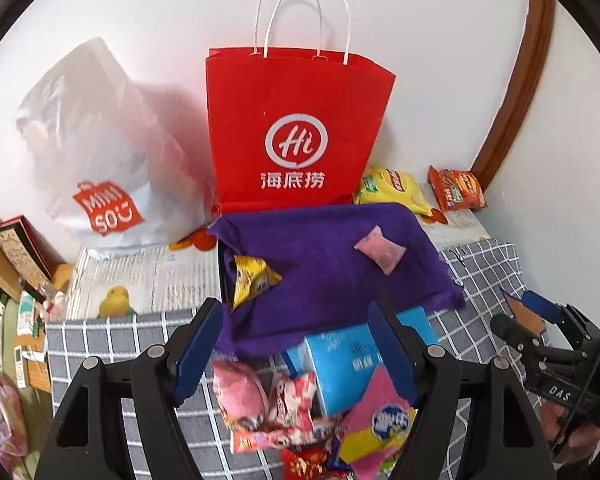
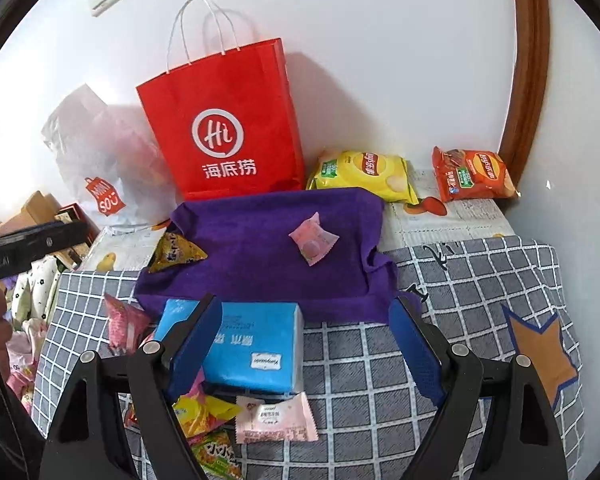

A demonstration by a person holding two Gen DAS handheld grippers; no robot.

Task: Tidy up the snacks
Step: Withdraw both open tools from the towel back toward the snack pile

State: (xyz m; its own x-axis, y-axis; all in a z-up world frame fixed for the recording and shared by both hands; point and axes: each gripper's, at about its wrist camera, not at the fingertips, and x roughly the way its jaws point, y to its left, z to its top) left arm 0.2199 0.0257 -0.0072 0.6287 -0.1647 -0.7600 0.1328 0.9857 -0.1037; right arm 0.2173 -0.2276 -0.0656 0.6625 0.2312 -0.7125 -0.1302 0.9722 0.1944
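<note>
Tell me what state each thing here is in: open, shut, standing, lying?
Left gripper: open, holding nothing.
Right gripper: open, holding nothing.
Red paper bag: standing upright against the wall, handles up.
Purple cloth: draped over something.
Small pink packet: lying on the purple cloth.
Yellow chip bag: lying flat, sealed.
Orange chip bag: lying flat, sealed.
Blue tissue pack: lying flat.

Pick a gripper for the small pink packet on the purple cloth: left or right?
Right, probably. The pink packet lies almost straight ahead of the open right gripper, over the blue pack. The left gripper, also open, hangs over the near snack pile.
</note>
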